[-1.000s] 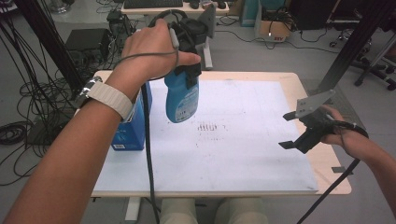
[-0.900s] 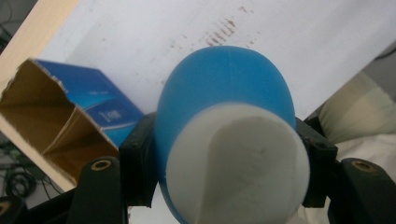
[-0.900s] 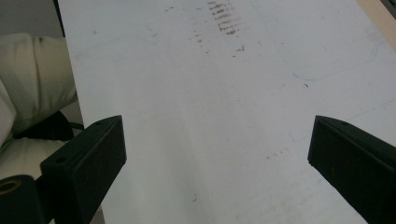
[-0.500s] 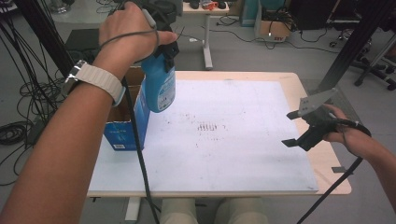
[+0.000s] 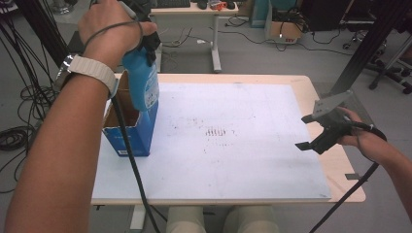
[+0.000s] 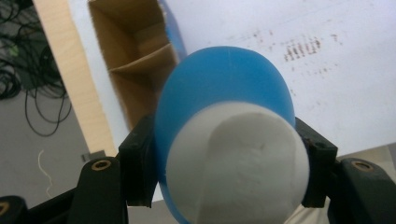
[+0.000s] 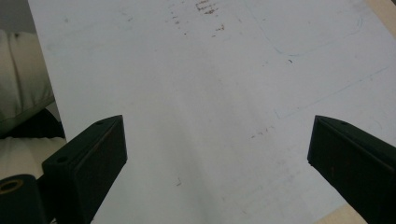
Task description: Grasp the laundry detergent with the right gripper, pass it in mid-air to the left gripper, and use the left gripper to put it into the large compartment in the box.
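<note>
Overhead, from the high view, a blue plastic bottle with a white end [image 5: 142,82] is seen clamped in the left claw [image 5: 145,46], held upright above the open blue cardboard box with a brown inside [image 5: 130,127]. The bottle's lower part hangs just over the box's near-right corner, at the left edge of the white sheet covering the bench [image 5: 233,145]. The right claw [image 5: 311,133] is held off the right side of the sheet, its jaws spread and nothing gripped.

Next, in the left gripper view, the blue bottle [image 6: 224,93] is pressed on both sides by the black pads [image 6: 137,163], with its white end nearest the camera. Beyond it, the box [image 6: 130,56] is shown open, a cardboard divider crossing its inside.

Lastly, in the right gripper view, the right claw [image 7: 217,158] is released; between its wide-set jaws, bare white sheet [image 7: 196,93] with faint dark marks is visible.
</note>
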{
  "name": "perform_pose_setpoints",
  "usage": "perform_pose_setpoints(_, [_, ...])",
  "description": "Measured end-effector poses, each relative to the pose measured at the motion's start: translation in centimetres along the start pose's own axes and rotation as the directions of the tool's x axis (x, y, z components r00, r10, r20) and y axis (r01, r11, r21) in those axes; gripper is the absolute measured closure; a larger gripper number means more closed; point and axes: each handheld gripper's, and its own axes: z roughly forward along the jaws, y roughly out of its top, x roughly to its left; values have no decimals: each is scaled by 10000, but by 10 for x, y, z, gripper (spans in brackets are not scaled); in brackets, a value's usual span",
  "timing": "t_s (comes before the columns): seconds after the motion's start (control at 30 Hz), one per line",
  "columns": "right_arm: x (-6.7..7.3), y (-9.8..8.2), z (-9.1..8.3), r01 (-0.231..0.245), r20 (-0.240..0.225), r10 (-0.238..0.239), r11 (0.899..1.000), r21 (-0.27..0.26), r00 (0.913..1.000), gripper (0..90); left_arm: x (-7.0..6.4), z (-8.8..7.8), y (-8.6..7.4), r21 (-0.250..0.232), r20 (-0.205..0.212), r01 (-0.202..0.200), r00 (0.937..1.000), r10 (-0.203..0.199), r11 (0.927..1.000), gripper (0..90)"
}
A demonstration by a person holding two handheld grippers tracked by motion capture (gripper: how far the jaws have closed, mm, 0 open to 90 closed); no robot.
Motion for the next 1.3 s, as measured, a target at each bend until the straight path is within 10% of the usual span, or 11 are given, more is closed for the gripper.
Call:
perform_pose_setpoints(0.4, [-1, -1, 2, -219, 31, 218, 9997, 119, 9998, 48, 32, 11, -5, -100, -256, 1381, 9901, -1384, 9904, 378])
perform_pose_setpoints(1.3, [-3, -6, 8, -186, 85, 186, 9998, -6, 9998, 47, 60, 62, -13, -64, -431, 2020, 9784, -2021, 9794, 377])
